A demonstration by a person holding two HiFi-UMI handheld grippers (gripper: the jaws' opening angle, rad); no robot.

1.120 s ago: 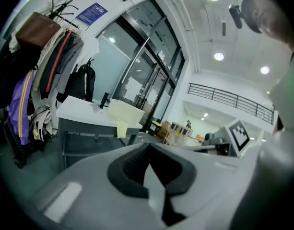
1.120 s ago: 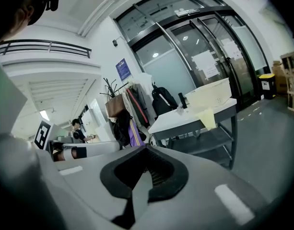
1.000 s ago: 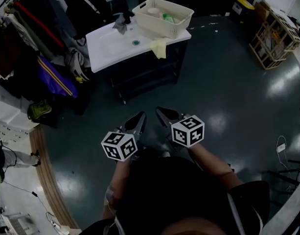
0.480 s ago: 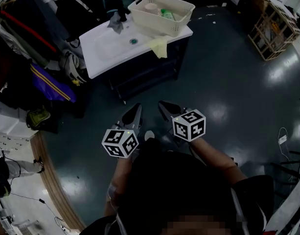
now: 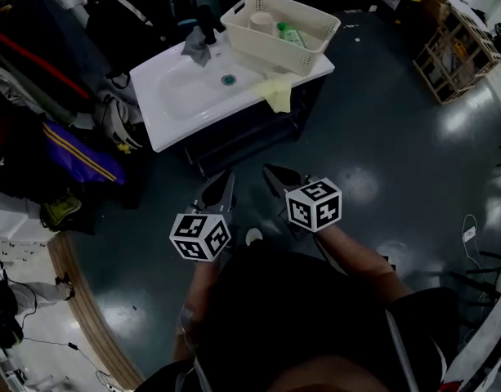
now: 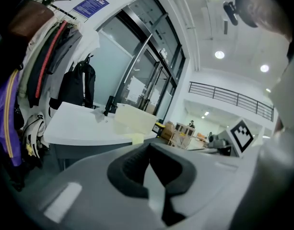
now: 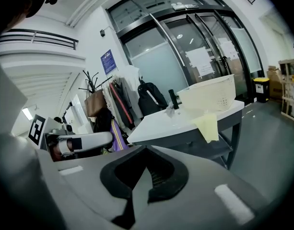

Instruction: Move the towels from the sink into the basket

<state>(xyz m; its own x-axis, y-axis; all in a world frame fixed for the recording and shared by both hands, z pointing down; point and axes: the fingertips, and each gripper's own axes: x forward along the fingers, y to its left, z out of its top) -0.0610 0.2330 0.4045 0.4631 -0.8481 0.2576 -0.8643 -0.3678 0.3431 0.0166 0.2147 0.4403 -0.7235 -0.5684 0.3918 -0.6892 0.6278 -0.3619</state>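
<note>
A white sink (image 5: pixel 181 109) stands on a dark stand ahead of me. The cream basket (image 5: pixel 283 29) rests on its right end with a cup and a green bottle inside. A yellow towel (image 5: pixel 276 95) hangs over the sink's front edge below the basket. A grey towel (image 5: pixel 197 47) lies by the black faucet. My left gripper (image 5: pixel 226 180) and right gripper (image 5: pixel 271 172) are side by side over the floor, well short of the sink, both shut and empty. The yellow towel (image 7: pixel 206 126) and basket (image 7: pixel 209 96) show in the right gripper view. The left gripper view shows the basket (image 6: pixel 132 119).
Coats and bags (image 5: pixel 62 113) hang crowded to the left of the sink. A wooden crate rack (image 5: pixel 458 51) stands at the far right. Dark glossy floor (image 5: pixel 381 137) lies between me and the sink. A light curved floor strip (image 5: pixel 87 317) runs at the lower left.
The sink and basket have grown larger and drifted lower in the head view as I came closer. Both grippers stayed shut and side by side.
</note>
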